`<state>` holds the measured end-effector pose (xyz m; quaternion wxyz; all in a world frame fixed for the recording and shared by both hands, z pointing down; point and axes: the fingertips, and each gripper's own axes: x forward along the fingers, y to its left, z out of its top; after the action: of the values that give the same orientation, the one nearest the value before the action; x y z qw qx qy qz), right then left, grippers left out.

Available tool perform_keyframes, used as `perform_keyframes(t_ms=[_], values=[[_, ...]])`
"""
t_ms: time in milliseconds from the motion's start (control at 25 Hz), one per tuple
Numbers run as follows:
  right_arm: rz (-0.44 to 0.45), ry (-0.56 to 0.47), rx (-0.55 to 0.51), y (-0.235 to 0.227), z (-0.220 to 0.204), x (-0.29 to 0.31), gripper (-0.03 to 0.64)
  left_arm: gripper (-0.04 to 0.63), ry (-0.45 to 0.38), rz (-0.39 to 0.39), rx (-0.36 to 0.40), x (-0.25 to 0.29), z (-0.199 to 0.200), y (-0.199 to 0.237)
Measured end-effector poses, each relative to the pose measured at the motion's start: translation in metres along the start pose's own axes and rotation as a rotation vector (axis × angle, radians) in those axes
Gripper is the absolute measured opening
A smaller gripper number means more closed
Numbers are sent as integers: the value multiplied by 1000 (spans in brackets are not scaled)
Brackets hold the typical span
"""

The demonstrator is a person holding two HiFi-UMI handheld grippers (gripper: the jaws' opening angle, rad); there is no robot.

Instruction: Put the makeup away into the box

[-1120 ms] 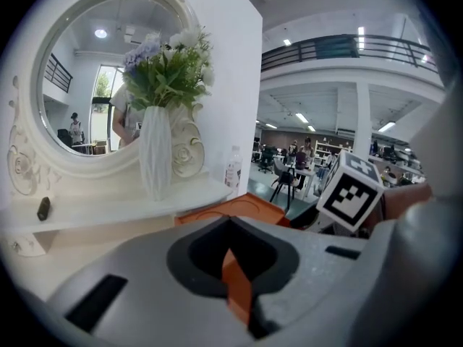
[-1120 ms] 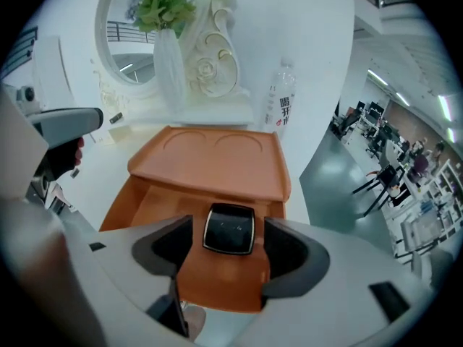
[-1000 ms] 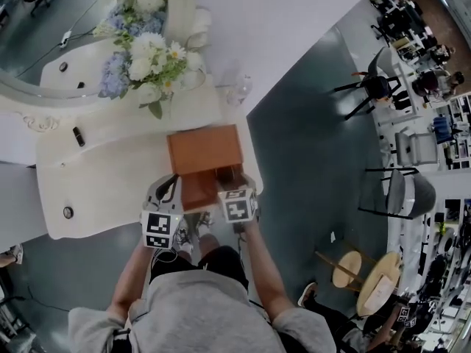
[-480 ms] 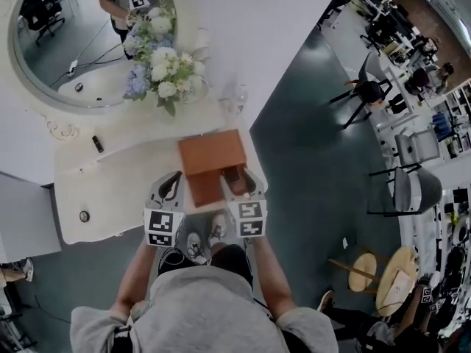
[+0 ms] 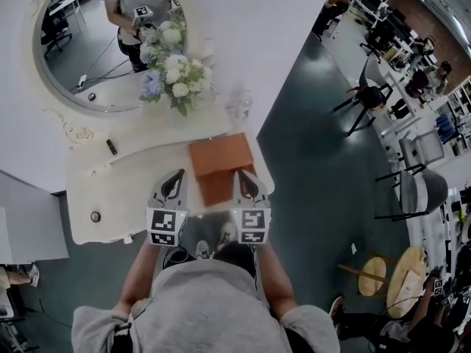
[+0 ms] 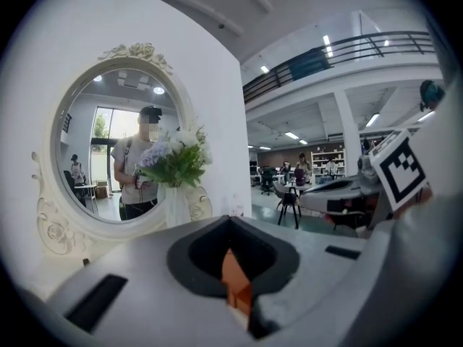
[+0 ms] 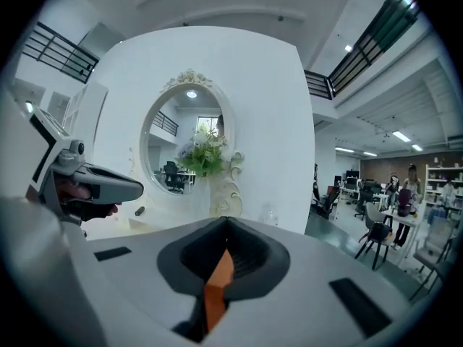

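Head view: box [image 5: 219,160] between left and right fingers [image 5: 174,184]

Bright, even indoor light; ceiling strips [image 6: 292,135] glow in the hall. The white wall [image 5: 243,28] is nearly washed out. Gripper views bulge, corners black, foreground soft. Shadows faint.

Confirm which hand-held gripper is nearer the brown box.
Right. In the head view, the right hand-held gripper overlaps the front right corner of the brown box. The left hand-held gripper sits off the box's left side, with pale tabletop showing between.
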<state>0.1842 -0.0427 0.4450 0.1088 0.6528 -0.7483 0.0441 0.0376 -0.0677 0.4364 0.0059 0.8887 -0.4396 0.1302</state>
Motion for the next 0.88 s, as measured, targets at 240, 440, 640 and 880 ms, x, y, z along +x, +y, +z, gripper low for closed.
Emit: perform_keyframes(t_ms=[240,440,640,880], values=[[50,-11,-27,23,4,3,14,0,-7,42,-8,-15,-5,14],[126,-11,-39,52,8,12,14,1,-12,97,-17,-31,-12,31],[242,-22,-68,106,16,32,14,1,2,182,-26,-61,-23,64],[424,-33,-121,180,31,51,14,0,15,358,-72,-114,-35,114]])
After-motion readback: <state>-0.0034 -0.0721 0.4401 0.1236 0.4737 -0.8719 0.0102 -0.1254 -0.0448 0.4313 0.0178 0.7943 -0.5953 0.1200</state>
